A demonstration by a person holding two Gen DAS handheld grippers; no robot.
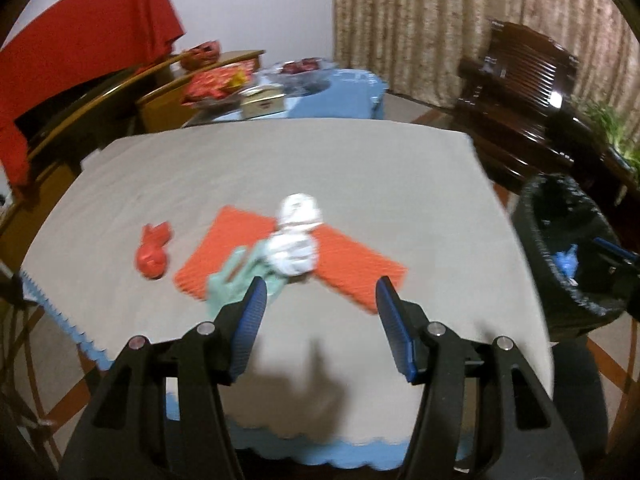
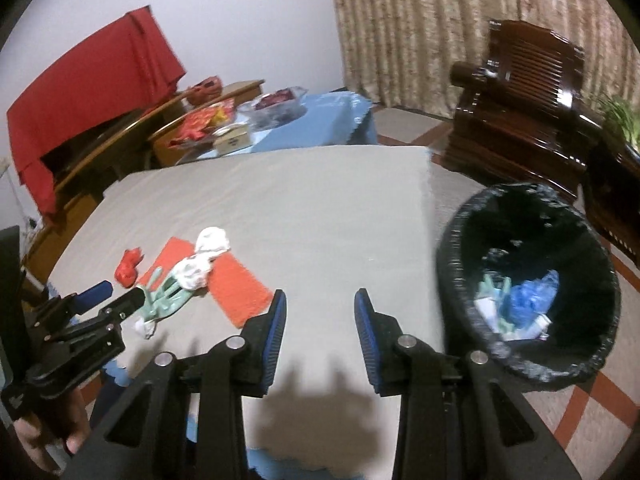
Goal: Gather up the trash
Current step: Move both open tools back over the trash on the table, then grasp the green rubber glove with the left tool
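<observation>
We find wads (image 1: 295, 240) on a mat (image 1: 236, 240) on the counter (image 1: 320, 160); bin (image 2: 528, 280) stands right.

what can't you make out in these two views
- Mint-green item: blurred in the left wrist view, partly behind a gripper finger; what it is stays unclear.
- Trash bin: cut off by the left wrist view's right edge; most contents hidden.
- Bin contents: small and dim in the right wrist view; only blue and white scraps show.
- Far table clutter: too small to identify.

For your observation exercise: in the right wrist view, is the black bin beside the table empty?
No: the black bin already holds blue plastic and other scraps at its bottom.
</observation>
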